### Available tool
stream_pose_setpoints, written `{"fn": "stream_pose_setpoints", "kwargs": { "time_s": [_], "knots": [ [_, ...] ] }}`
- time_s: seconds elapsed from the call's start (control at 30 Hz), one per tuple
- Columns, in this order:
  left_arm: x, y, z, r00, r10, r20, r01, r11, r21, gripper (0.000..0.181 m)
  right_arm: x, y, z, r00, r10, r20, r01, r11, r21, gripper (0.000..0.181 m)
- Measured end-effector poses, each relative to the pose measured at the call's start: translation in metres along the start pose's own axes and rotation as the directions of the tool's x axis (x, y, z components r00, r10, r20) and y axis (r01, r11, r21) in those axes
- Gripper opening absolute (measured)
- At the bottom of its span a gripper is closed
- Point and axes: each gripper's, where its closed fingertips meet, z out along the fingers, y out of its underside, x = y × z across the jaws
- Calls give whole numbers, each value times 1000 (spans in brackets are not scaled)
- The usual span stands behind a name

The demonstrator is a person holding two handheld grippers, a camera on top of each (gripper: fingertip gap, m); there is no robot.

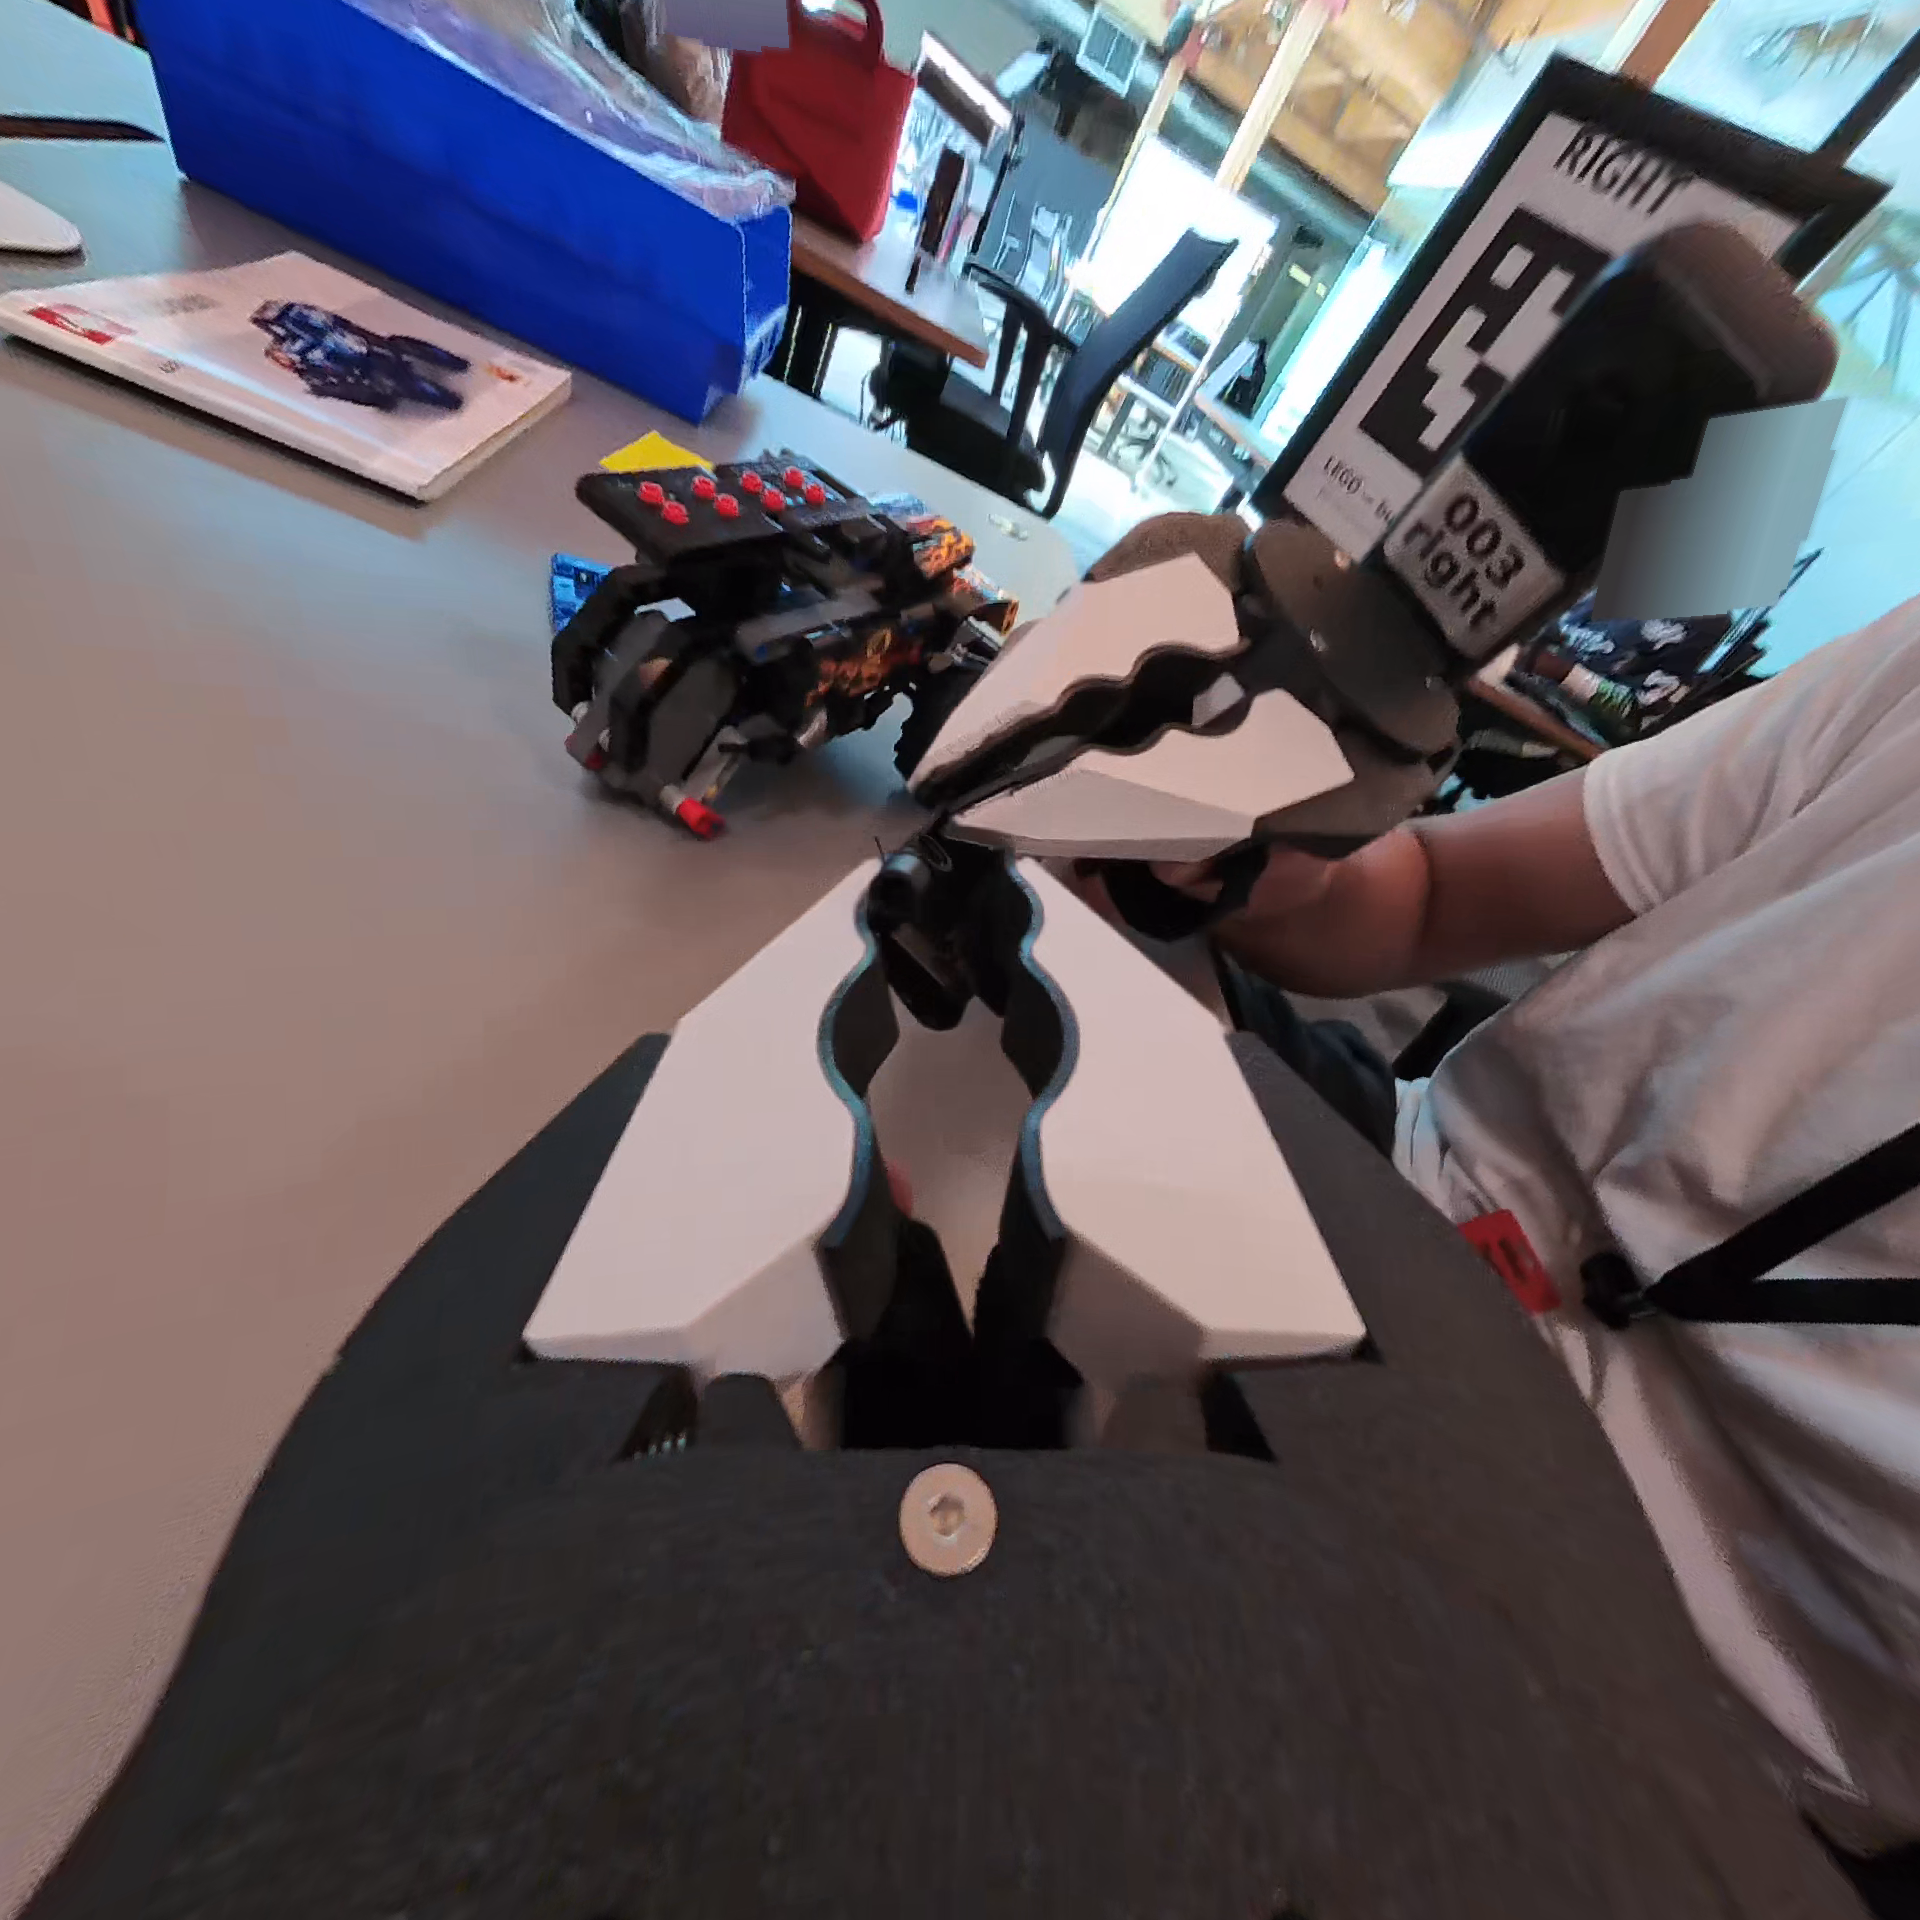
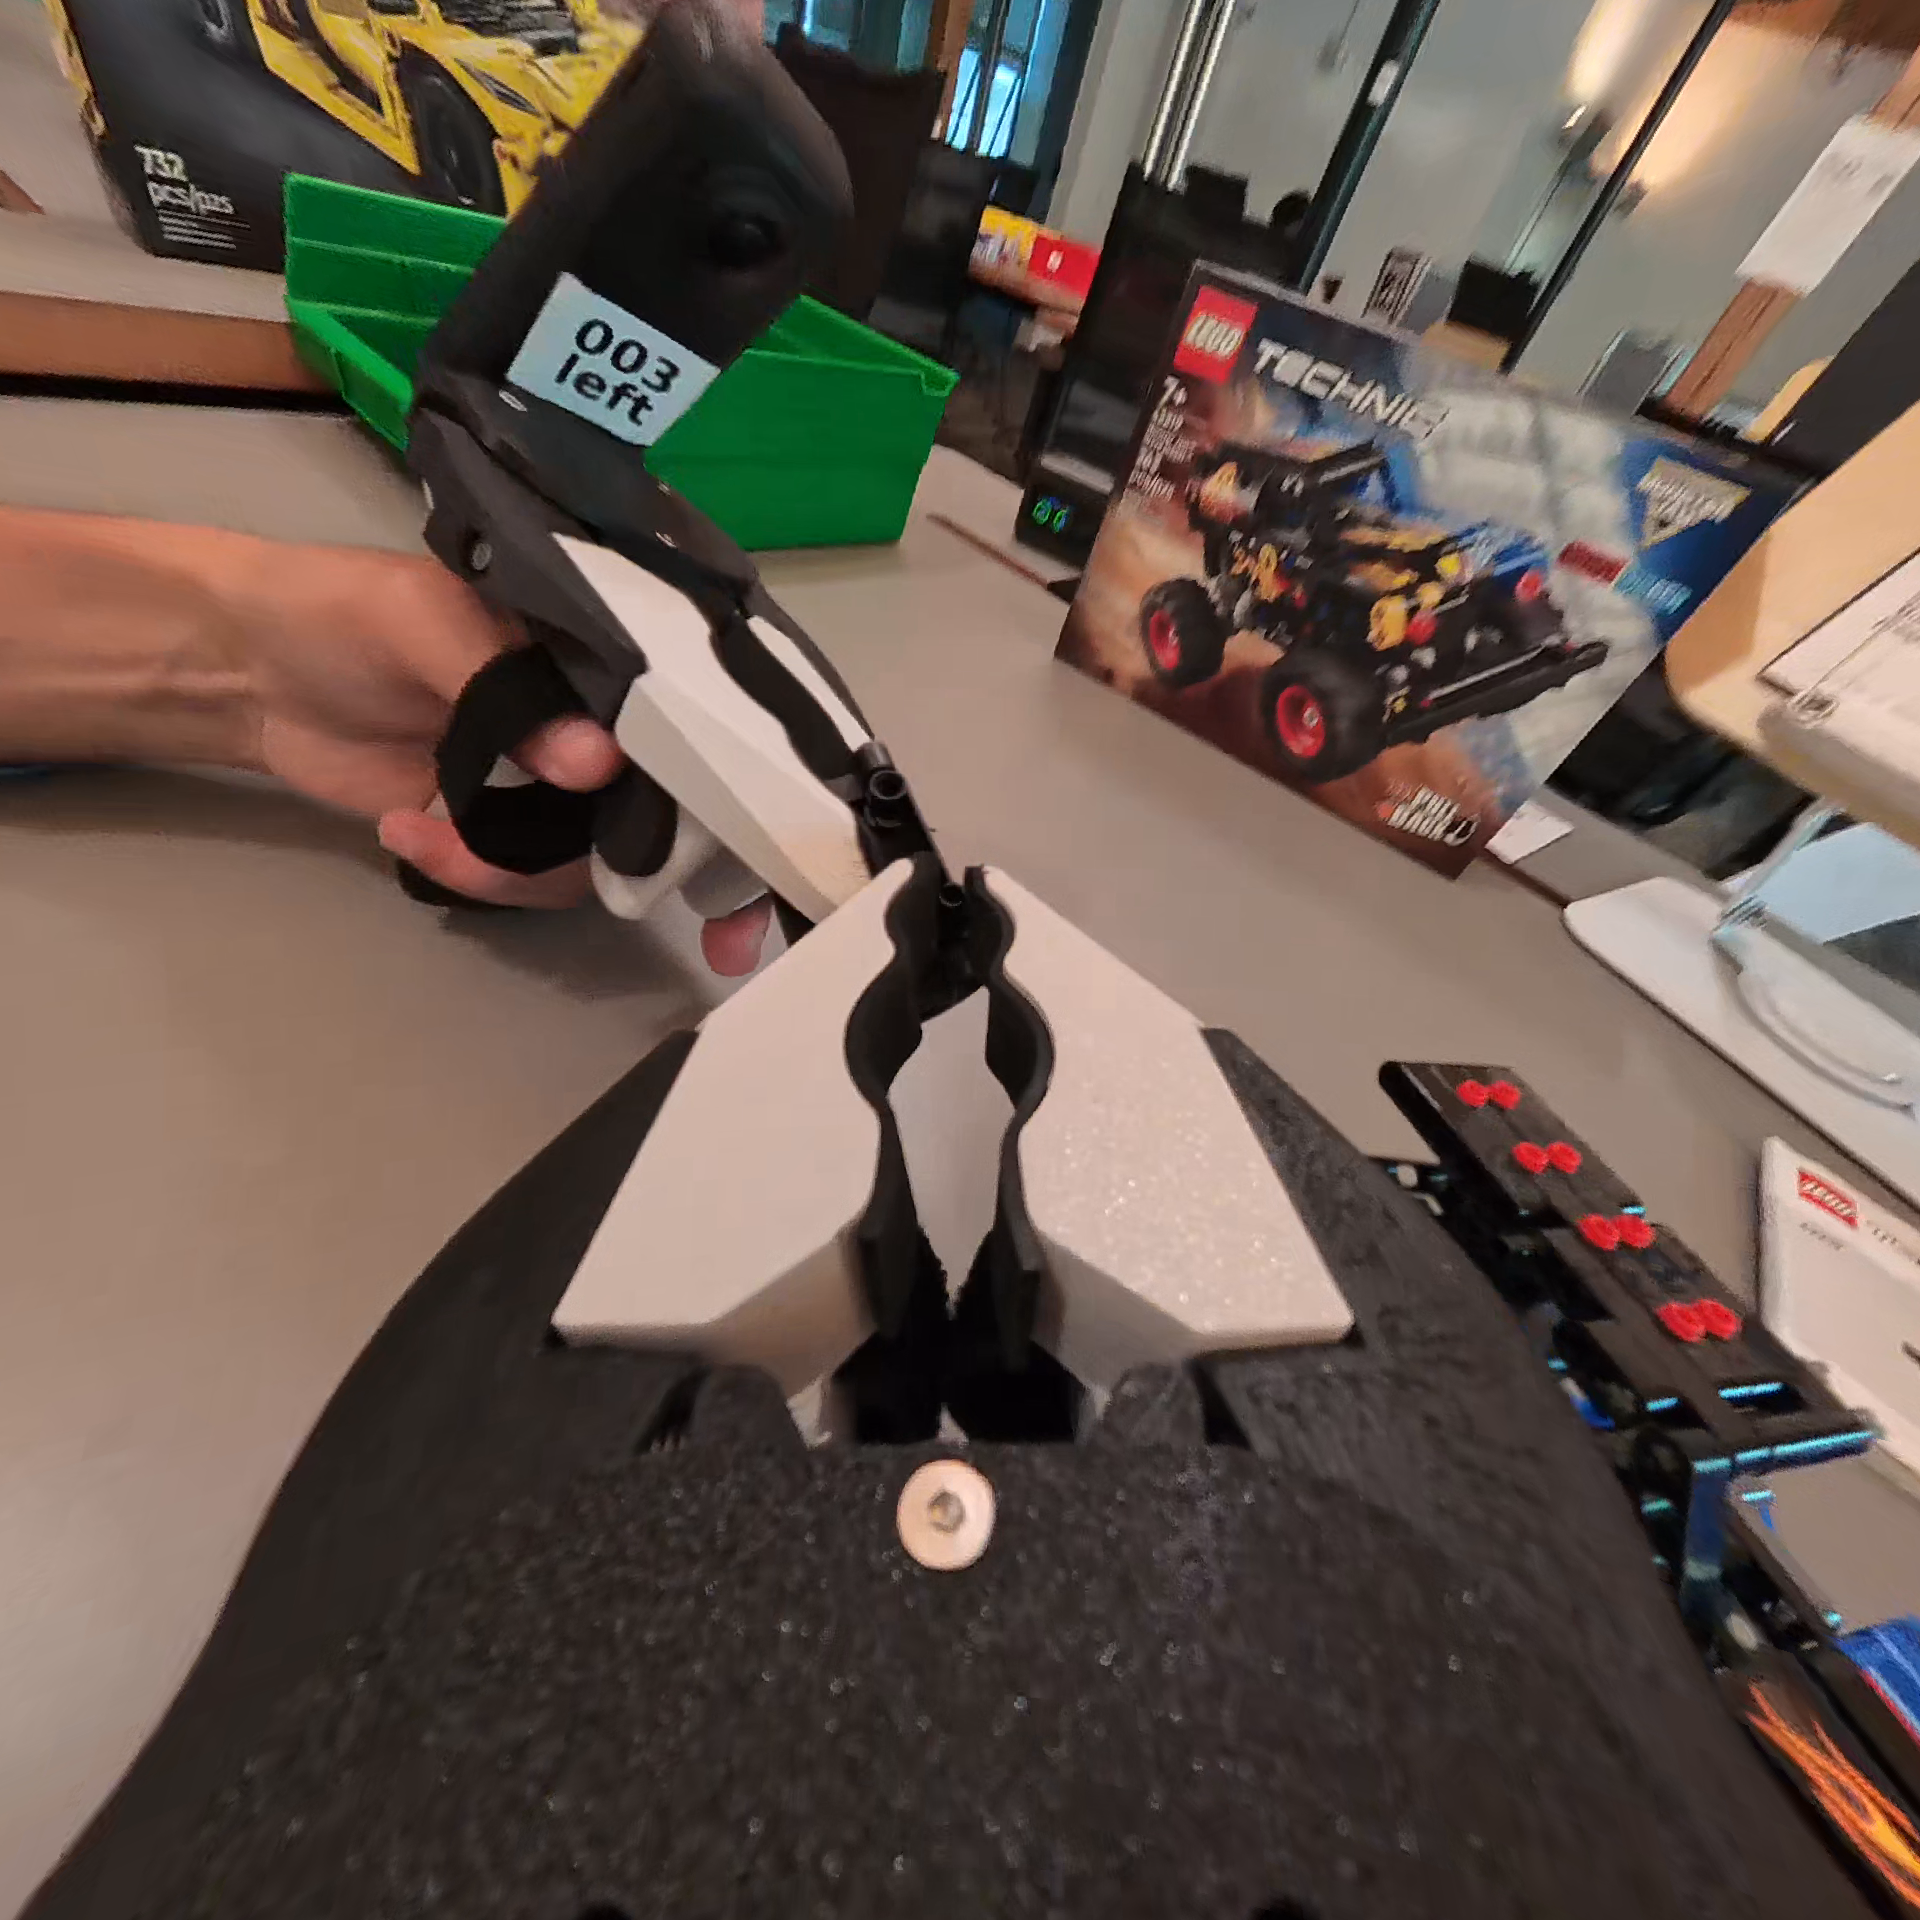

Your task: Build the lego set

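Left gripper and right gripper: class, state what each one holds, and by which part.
Left gripper pinches a small black connector piece at its fingertips. Right gripper pinches a small black pin at its tips.

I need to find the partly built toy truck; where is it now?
In the left wrist view the partly built toy truck sits on the grey table, beyond the left gripper, between the booklet and the right gripper.

Grey table (image 1: 260,831) carries partly built black toy truck (image 1: 748,613) with red studs and flame stickers. Instruction booklet (image 1: 281,364) lies flat behind truck, blue bin (image 1: 468,197) beyond it. Red bag (image 1: 816,135) on farther table, black office chair (image 1: 1081,353) near it. Toy box with monster truck picture (image 2: 1382,592) stands upright; green bin (image 2: 810,436) and box with yellow car (image 2: 312,94) farther back.
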Motion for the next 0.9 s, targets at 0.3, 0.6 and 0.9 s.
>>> {"fn": "stream_pose_setpoints", "kwargs": {
  "time_s": [0.3, 0.6, 0.9],
  "knots": [
    [-27, 2, -5, 800, 494, 340, -463, 869, -173, 7, 6, 7, -5, 998, -60, -33, 59, 998, -4, 8],
    [-25, 5, -3, 777, 536, 330, -501, 844, -190, 8, 2, 20, -3, 924, -356, -141, 344, 933, -103, 9],
    [-24, 5, -3, 760, 561, 329, -524, 827, -202, 8, 2, 21, -4, 850, -493, -183, 474, 869, -142, 5]
  ]
}}
